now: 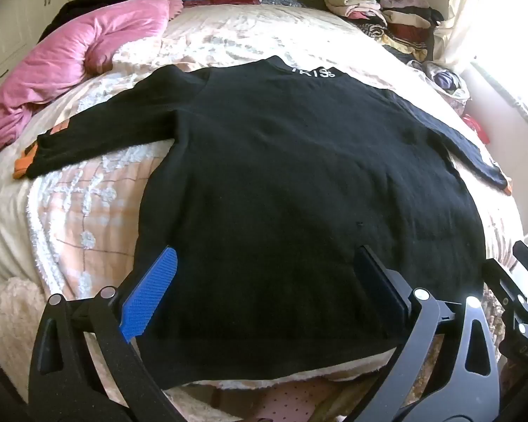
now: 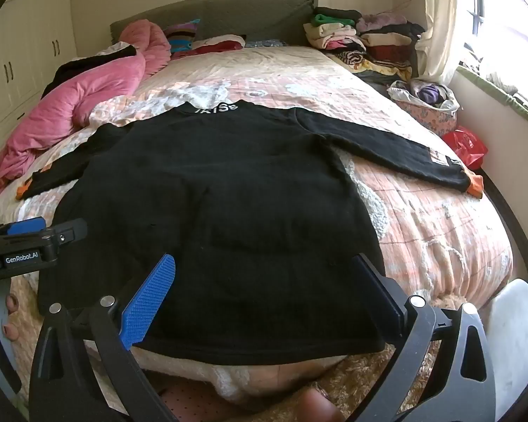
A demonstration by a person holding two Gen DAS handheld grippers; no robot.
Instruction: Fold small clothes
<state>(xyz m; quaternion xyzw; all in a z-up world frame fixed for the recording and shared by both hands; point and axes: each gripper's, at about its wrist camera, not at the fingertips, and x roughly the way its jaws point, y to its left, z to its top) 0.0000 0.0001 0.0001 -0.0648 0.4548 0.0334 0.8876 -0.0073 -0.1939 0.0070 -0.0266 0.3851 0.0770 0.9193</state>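
Observation:
A black long-sleeved top (image 1: 281, 183) with white lettering at the collar and orange cuffs lies flat on the bed, both sleeves spread out; it also shows in the right wrist view (image 2: 221, 204). My left gripper (image 1: 267, 263) is open and empty, hovering over the top's near hem, left of centre. My right gripper (image 2: 264, 274) is open and empty over the hem's right part. The left gripper's body (image 2: 28, 242) shows at the left edge of the right wrist view, and the right gripper's body (image 1: 524, 299) shows at the right edge of the left wrist view.
The bed has a peach patterned cover (image 1: 88, 218). A pink quilt (image 1: 81, 66) lies bunched at the far left. Stacks of folded clothes (image 2: 366, 42) sit at the far right by the headboard. A basket of clothes (image 2: 429, 105) and a red bag (image 2: 464, 144) are by the window.

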